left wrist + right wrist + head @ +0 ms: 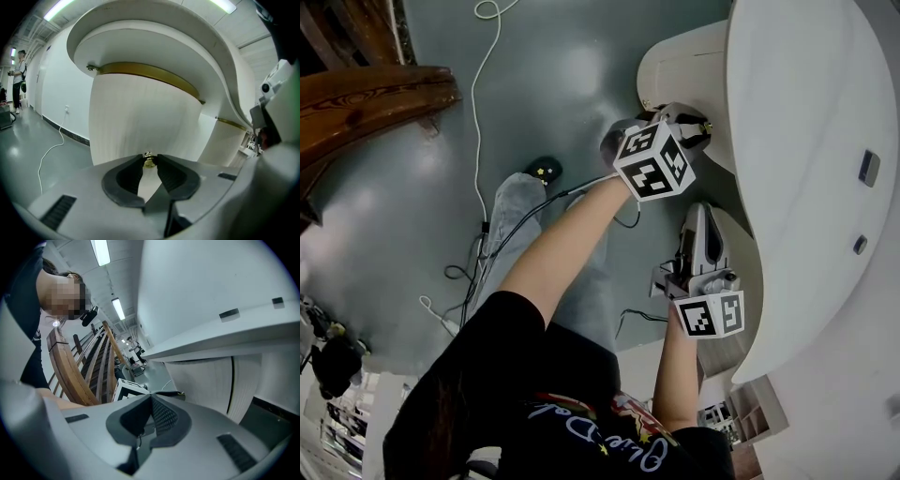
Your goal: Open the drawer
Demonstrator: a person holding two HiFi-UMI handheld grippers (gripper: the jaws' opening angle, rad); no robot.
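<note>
The drawer front (140, 117) is a curved white ribbed panel under a brass strip, with a small brass knob (149, 161) at its lower middle. My left gripper (149, 158) has its dark fingertips closed against both sides of that knob. In the head view the left gripper (698, 127) reaches the white cabinet (680, 61) beneath the desk top. My right gripper (698, 211) hangs just below it, beside the cabinet, touching nothing. In the right gripper view its jaws (151, 397) meet with nothing between them, and the left gripper's marker cube (126, 390) shows beyond.
A wide white desk top (806, 141) overhangs the cabinet at the right. A curved wooden railing (366, 94) stands at the left. Cables (478, 112) trail over the grey floor, near a small black object (546, 170). A person (18, 79) stands far off down the corridor.
</note>
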